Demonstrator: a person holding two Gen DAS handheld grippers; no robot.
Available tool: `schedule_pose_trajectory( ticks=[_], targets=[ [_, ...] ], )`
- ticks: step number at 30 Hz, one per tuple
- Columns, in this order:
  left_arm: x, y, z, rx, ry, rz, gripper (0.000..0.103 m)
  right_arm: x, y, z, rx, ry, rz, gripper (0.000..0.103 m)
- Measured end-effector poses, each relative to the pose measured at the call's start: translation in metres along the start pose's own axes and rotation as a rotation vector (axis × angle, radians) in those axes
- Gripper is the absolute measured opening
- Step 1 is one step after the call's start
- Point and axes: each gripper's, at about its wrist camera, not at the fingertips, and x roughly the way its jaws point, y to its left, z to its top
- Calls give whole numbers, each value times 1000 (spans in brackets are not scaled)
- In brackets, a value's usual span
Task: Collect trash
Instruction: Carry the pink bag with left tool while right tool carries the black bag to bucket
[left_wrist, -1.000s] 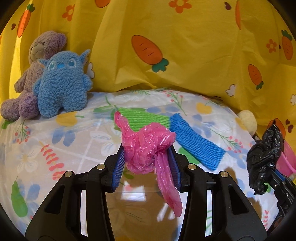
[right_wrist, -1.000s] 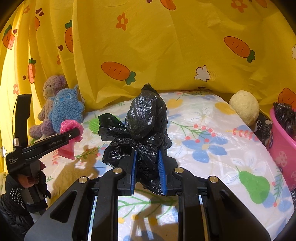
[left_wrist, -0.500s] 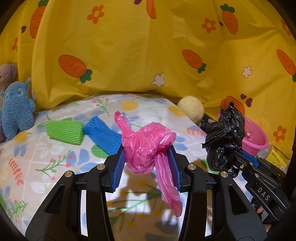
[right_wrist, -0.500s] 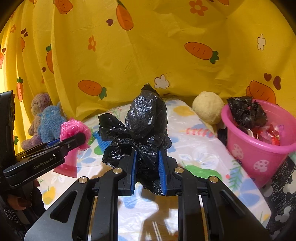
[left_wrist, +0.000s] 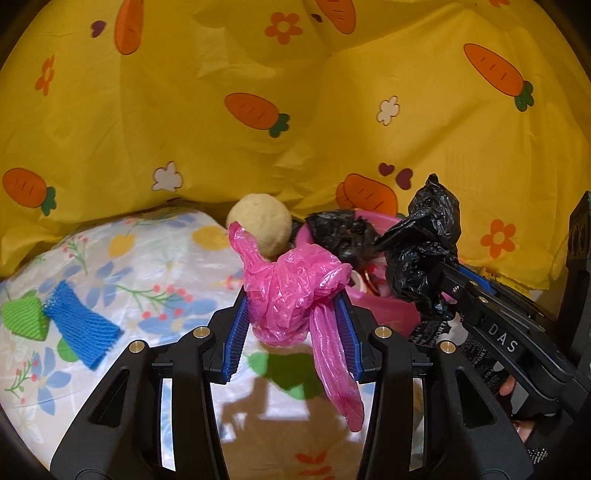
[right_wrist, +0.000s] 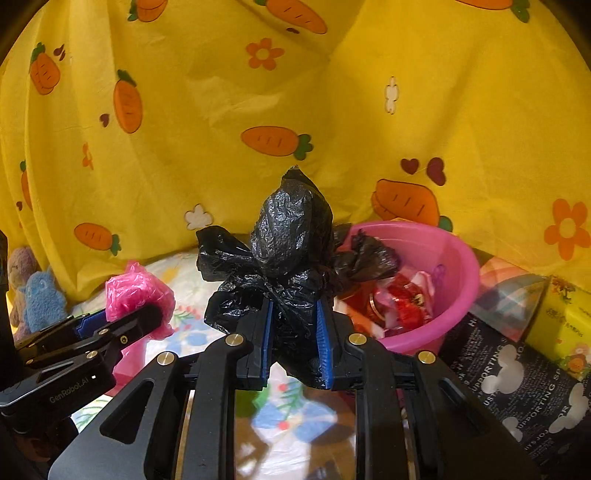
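Note:
My left gripper (left_wrist: 291, 325) is shut on a crumpled pink plastic bag (left_wrist: 291, 291), held above the floral sheet, with a tail of the bag hanging down. My right gripper (right_wrist: 295, 332) is shut on a knotted black plastic bag (right_wrist: 288, 251), held just left of a pink bucket (right_wrist: 454, 266). The bucket holds another black bag (right_wrist: 369, 258) and red wrappers. In the left wrist view the bucket (left_wrist: 384, 314) sits behind the pink bag, and the right gripper (left_wrist: 436, 284) with the black bag (left_wrist: 424, 240) is at its right. The pink bag (right_wrist: 138, 291) shows left in the right wrist view.
A blue mesh sleeve (left_wrist: 81, 328) and a green mesh sleeve (left_wrist: 24, 319) lie on the sheet at the left. A cream plush ball (left_wrist: 260, 223) sits behind the bucket. Stuffed toys (right_wrist: 40, 299) stand far left. A black printed bag (right_wrist: 509, 376) and yellow box (right_wrist: 561, 321) lie right of the bucket.
Both grippers have swung right with their bags toward the pink bucket, which is now close and central. The stuffed toys and mesh sleeves have slid off to the left.

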Motion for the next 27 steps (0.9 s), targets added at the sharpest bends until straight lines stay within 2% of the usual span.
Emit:
schedule_pose_trajectory(
  ticks=[6,12,18,27],
  targets=[
    [28,-39,15,44,8,-81,43,2,-44,13,73,-18,-81,22],
    [58,-59,26,59,32,-141,43,11,-72,25,113,-23,-131,22],
    [89,-68,29,46,60,-197,44,25,-85,32,127,-14,-151,22],
    [126,-79,24,59,120,-216,44,44,-89,36,119,5,-161,24]
  ],
)
